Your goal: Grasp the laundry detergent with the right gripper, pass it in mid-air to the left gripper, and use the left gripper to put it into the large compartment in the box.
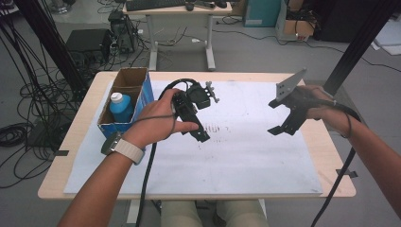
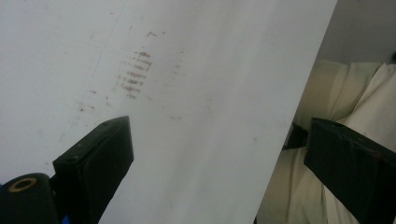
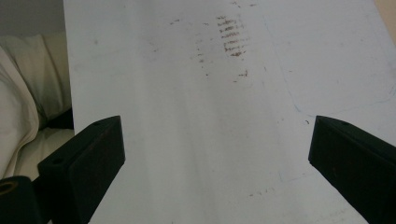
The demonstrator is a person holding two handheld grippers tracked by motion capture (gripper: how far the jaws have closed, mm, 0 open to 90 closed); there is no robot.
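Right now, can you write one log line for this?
left gripper: open, empty | right gripper: open, empty | blue bottle: in cardboard box | white sheet: smudged

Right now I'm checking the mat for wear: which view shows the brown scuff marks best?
The left gripper view: the scuff marks are largest there. The right gripper view shows them smaller, and the high view only faintly.

Setting was a lab or technical workroom. Work table [image 1: 85, 113] was covered with a white sheet [image 1: 246, 156], scuffed with brown marks [image 1: 218, 127]. Grey floor [image 1: 255, 52] behind it carried loose black cables [image 1: 28, 94] and black equipment boxes [image 1: 90, 41]. A second desk [image 1: 179, 10] held a keyboard [image 1: 155, 4]. Cardboard boxes [image 1: 295, 26] stood at the far wall.
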